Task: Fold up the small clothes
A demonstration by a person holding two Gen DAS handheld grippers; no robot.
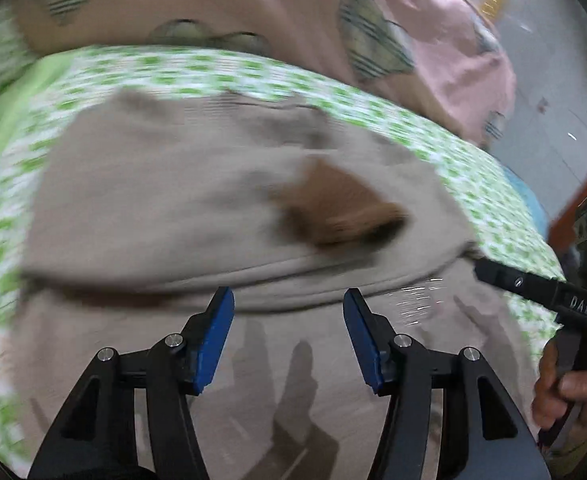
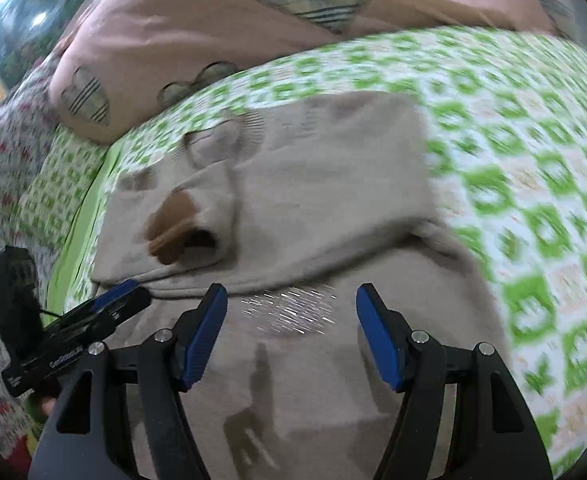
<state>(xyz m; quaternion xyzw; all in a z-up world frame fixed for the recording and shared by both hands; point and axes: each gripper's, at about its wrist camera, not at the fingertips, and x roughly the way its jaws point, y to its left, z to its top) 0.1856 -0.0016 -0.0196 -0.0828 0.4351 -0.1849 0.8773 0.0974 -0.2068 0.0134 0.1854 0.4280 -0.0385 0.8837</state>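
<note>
A beige garment point(image 1: 173, 184) lies on the bed, its upper part folded down over the lower part. It carries a brown patch point(image 1: 333, 200) and a glittery print point(image 1: 413, 296) just below the fold edge. My left gripper point(image 1: 287, 296) hovers over the lower part, jaws open, nothing between the blue pads. In the right wrist view the same garment point(image 2: 313, 200) lies ahead, with the brown patch point(image 2: 173, 220) at the left. My right gripper point(image 2: 292, 292) is open above the glittery print point(image 2: 289, 310) and holds nothing. The left gripper point(image 2: 121, 292) reaches in beside the fold's left end.
A green-and-white checked sheet point(image 2: 513, 160) covers the bed around the garment. A pink cover with striped hearts point(image 2: 173, 20) lies bunched behind it. A hand point(image 1: 569, 388) grips the right tool's handle at the right edge. Pale floor point(image 1: 553, 80) shows past the bed.
</note>
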